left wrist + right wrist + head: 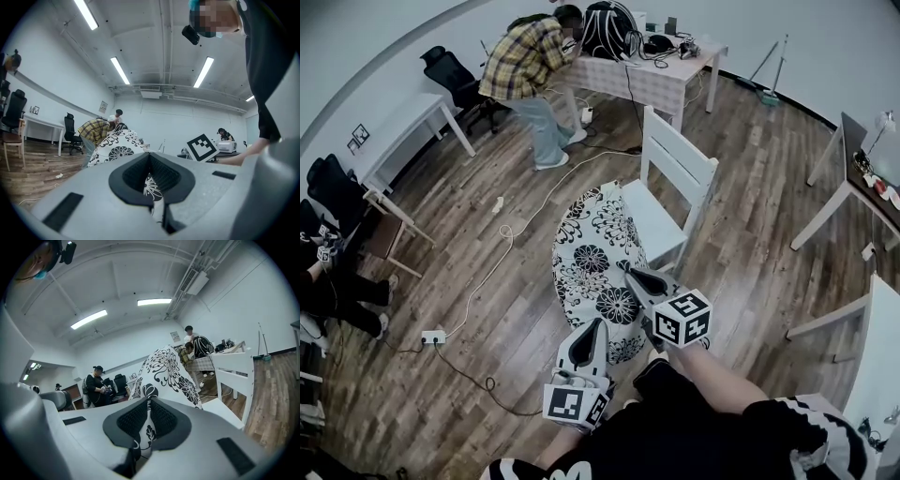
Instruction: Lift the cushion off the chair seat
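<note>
The white cushion with black flower print (595,267) hangs in the air left of the white chair (670,202), its far end near the seat's left edge. My left gripper (598,325) is shut on the cushion's near edge, and the print cloth (151,186) shows pinched between its pads. My right gripper (635,275) is shut on the cushion's right side, cloth (146,427) squeezed between its jaws. The cushion (166,373) rises ahead of the right gripper, beside the chair (236,376). In the left gripper view the cushion (117,145) bulges up ahead.
A person in a plaid shirt (530,70) bends at a table with a checked cloth (652,75) behind the chair. A white cable (511,234) and power strip (433,336) lie on the wooden floor at left. White tables (853,178) stand at right, black office chairs (328,192) at left.
</note>
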Available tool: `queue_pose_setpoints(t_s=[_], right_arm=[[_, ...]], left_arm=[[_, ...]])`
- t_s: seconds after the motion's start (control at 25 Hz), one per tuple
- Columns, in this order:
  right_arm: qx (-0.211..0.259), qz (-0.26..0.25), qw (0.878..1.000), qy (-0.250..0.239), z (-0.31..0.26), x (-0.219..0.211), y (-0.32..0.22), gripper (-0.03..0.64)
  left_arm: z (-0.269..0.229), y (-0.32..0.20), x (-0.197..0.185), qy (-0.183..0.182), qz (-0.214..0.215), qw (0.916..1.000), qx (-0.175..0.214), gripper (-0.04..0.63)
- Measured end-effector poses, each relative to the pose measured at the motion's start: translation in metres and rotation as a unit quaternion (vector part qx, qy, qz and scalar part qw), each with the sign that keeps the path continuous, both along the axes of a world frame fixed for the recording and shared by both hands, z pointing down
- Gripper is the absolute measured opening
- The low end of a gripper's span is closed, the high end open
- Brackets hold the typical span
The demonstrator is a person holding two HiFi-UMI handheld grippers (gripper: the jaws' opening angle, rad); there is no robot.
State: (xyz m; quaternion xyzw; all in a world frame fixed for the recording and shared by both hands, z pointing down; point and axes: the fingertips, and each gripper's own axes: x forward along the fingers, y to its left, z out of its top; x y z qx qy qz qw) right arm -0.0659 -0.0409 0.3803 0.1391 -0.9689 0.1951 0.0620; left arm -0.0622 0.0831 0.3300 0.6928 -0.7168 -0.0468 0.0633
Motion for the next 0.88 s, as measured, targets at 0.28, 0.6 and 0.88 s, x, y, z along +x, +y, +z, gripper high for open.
queue_pose_setpoints(t_s=[0.28,0.6,0.88], right_arm=[[-0.001,0.006,1.000,-0.009,-0.001,0.013,0.046,0.034],[0.005,0.008,1.000,-0.022,-0.004,0.035,0.099,0.034],[0.003,0.016,0.999,-0.036,-0.015,0.054,0.129,0.034]], left_arm=[[0.004,0.050,0.002,0.005,-0.009,0.9999,-0.005,0.002],[0.002,0.094,0.024,-0.004,0.003,1.0000,0.006,0.002],[-0.003,0.121,0.040,-0.003,0.012,0.9998,0.012,0.002]])
